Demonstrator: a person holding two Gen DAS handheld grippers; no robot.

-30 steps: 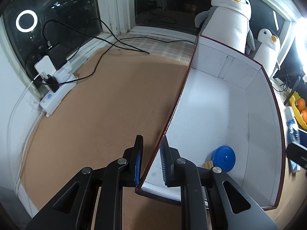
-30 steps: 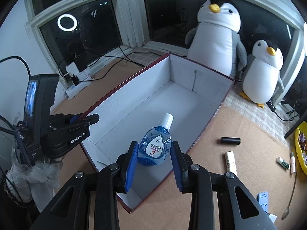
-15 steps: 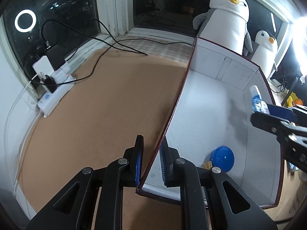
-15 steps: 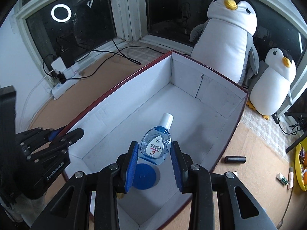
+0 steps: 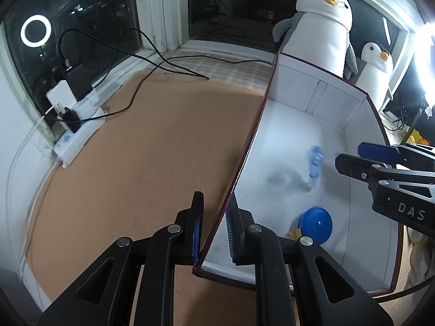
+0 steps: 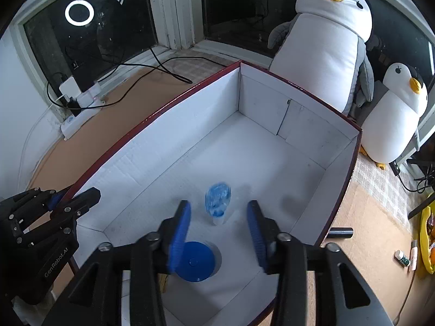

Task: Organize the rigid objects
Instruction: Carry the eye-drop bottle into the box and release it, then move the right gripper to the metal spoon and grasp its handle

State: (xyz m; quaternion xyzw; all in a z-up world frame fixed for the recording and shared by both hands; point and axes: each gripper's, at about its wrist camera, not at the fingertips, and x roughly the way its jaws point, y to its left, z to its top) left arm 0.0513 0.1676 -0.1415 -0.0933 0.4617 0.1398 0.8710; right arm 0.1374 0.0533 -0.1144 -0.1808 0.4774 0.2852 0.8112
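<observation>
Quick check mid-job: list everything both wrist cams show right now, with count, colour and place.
box: 1, white inside, dark red rim, on the brown mat
bottle: 1, clear blue, blurred, inside the box below the right gripper
disc: 1, blue, on the box floor near the front
black cylinder: 1, on the mat right of the box
penguins: 2, white and grey plush, behind the box
power strip: 1, white, with chargers, by the window
cables: several, black, across the mat
yellow tray: 1, far right edge
left gripper: black, blue pads, shut on the box's left wall
right gripper: black, blue pads, jaws opening, clear of the bottle
</observation>
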